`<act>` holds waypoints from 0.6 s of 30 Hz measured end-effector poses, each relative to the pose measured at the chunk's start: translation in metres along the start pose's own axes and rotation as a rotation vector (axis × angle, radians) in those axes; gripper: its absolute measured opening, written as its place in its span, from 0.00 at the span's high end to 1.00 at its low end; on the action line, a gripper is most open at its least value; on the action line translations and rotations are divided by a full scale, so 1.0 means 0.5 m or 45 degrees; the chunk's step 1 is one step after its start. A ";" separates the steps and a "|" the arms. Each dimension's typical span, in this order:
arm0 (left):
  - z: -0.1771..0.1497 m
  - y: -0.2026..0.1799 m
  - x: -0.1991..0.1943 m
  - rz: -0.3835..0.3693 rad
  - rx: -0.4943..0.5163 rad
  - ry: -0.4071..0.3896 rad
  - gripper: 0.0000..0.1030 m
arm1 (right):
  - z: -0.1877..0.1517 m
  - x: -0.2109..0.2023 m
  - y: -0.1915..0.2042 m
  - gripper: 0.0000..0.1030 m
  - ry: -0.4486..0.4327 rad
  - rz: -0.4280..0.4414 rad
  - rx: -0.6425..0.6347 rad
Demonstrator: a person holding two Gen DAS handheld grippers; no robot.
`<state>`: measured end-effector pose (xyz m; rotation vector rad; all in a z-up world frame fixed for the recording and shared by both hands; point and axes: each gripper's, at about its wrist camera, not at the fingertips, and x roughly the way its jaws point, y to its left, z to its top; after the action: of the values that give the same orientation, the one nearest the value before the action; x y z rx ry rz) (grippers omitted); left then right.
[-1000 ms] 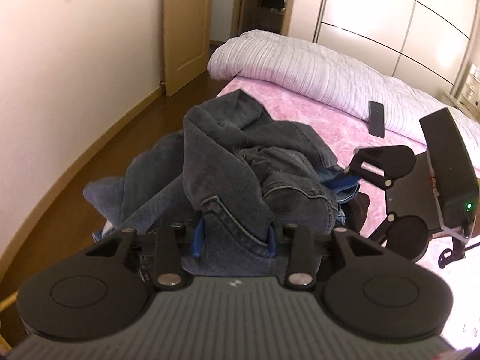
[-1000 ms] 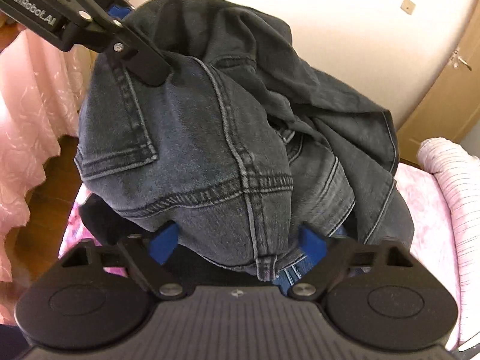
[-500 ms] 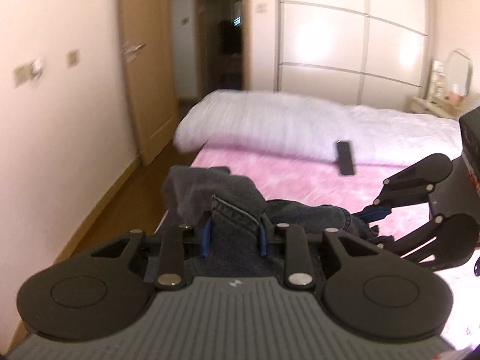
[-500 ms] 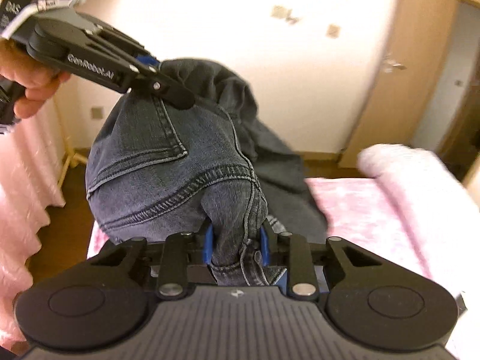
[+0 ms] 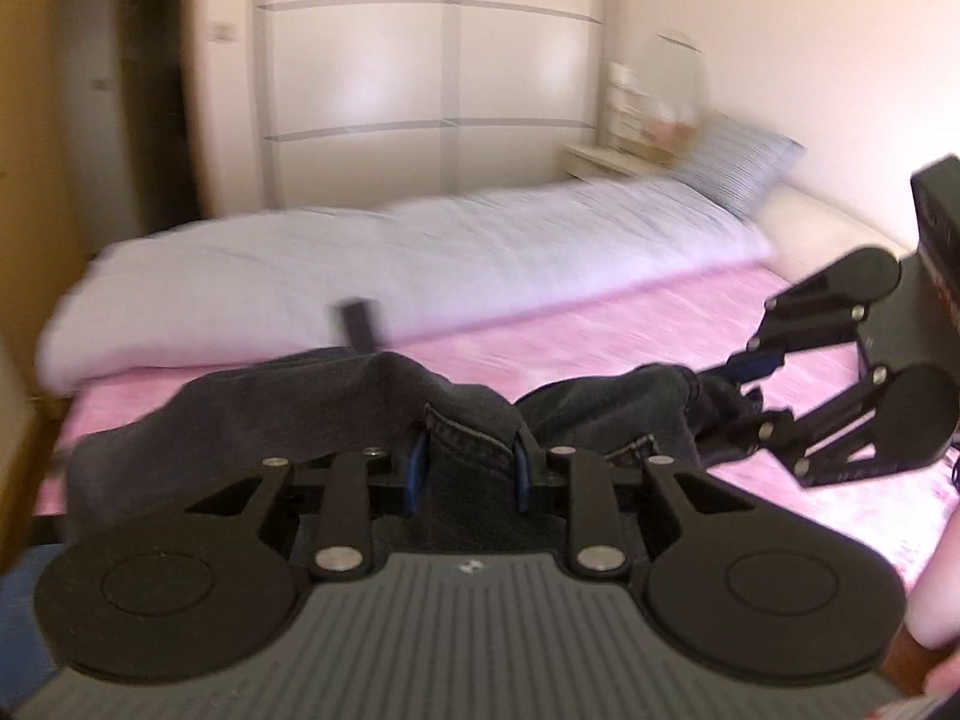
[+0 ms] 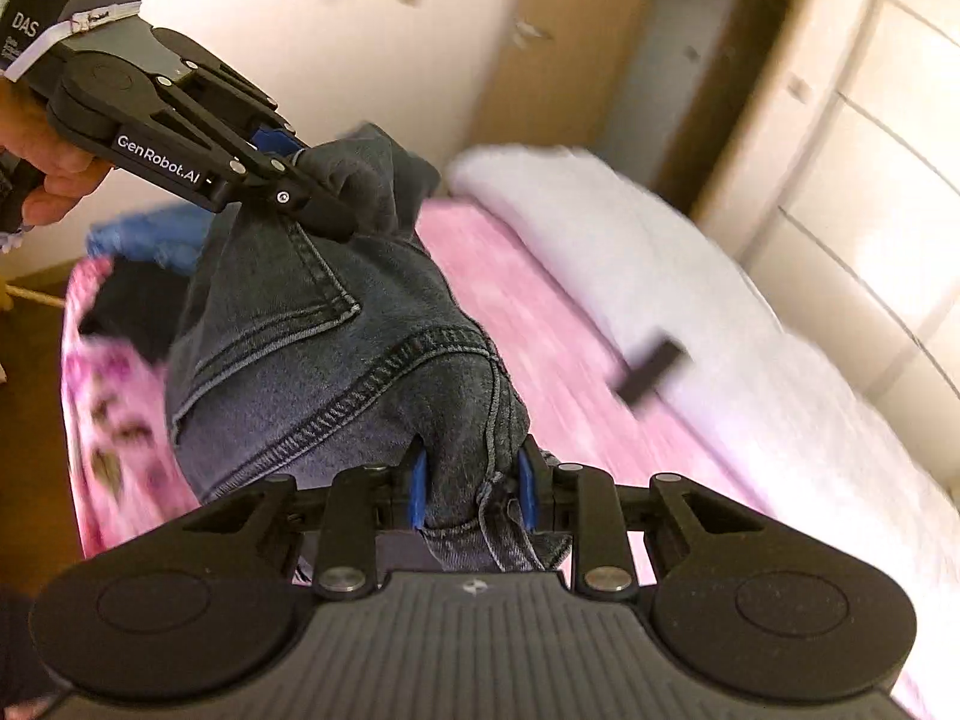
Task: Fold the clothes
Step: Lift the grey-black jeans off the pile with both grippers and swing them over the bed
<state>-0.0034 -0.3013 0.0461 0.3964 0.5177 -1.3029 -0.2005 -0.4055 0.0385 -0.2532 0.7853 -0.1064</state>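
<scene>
Above the pink bed (image 5: 600, 354), the left gripper (image 5: 467, 468) and right gripper (image 6: 471, 495) each pinch the dark jeans (image 6: 336, 372) by the waistband, mid-lift; laying them out flat likely follows.

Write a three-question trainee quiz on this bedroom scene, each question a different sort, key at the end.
1. True or false: both the left tool and the right tool are clamped on the dark grey denim jeans.
2. Multiple choice: the small black rectangular device lies (A) on the floor, (B) at the edge of the white striped duvet, (C) inside the wardrobe.
3. Fill in: the bed sheet is coloured ____.

Key: 1 true; 2 B; 3 pink.
</scene>
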 end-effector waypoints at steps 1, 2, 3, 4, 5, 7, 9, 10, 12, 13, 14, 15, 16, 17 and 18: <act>0.006 -0.046 0.036 -0.036 0.016 0.023 0.77 | -0.049 -0.023 -0.029 0.75 0.031 -0.018 0.021; 0.011 -0.096 0.071 -0.074 0.034 0.047 0.77 | -0.098 -0.042 -0.054 0.75 0.061 -0.033 0.040; 0.010 -0.153 0.103 -0.114 0.054 0.078 0.77 | -0.146 -0.057 -0.075 0.75 0.093 -0.049 0.062; 0.009 -0.198 0.140 -0.152 0.071 0.108 0.78 | -0.195 -0.072 -0.098 0.75 0.128 -0.063 0.091; 0.010 -0.248 0.178 -0.189 0.088 0.142 0.78 | -0.243 -0.086 -0.121 0.75 0.163 -0.077 0.121; 0.002 -0.336 0.241 -0.264 0.117 0.202 0.78 | -0.339 -0.116 -0.166 0.75 0.232 -0.105 0.180; 0.001 -0.408 0.315 -0.333 0.105 0.280 0.78 | -0.430 -0.143 -0.209 0.75 0.309 -0.131 0.247; -0.005 -0.436 0.341 -0.365 0.104 0.320 0.78 | -0.472 -0.149 -0.228 0.75 0.363 -0.140 0.284; -0.014 -0.489 0.388 -0.413 0.147 0.375 0.78 | -0.553 -0.147 -0.248 0.71 0.488 -0.150 0.346; -0.020 -0.498 0.404 -0.420 0.191 0.381 0.78 | -0.593 -0.148 -0.255 0.71 0.545 -0.156 0.379; -0.023 -0.504 0.414 -0.428 0.233 0.388 0.77 | -0.627 -0.148 -0.260 0.70 0.586 -0.156 0.423; -0.026 -0.506 0.424 -0.429 0.271 0.396 0.76 | -0.653 -0.151 -0.264 0.70 0.605 -0.177 0.464; -0.025 -0.495 0.431 -0.406 0.296 0.406 0.74 | -0.671 -0.161 -0.272 0.69 0.589 -0.208 0.509; -0.025 -0.484 0.439 -0.383 0.320 0.417 0.69 | -0.688 -0.171 -0.280 0.61 0.573 -0.239 0.553; -0.025 -0.472 0.446 -0.360 0.344 0.427 0.67 | -0.687 -0.164 -0.277 0.51 0.562 -0.232 0.571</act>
<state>-0.1952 -0.5270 -0.0883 0.7974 0.6987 -1.5969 -0.5023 -0.5872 -0.1018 0.1333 1.1493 -0.5167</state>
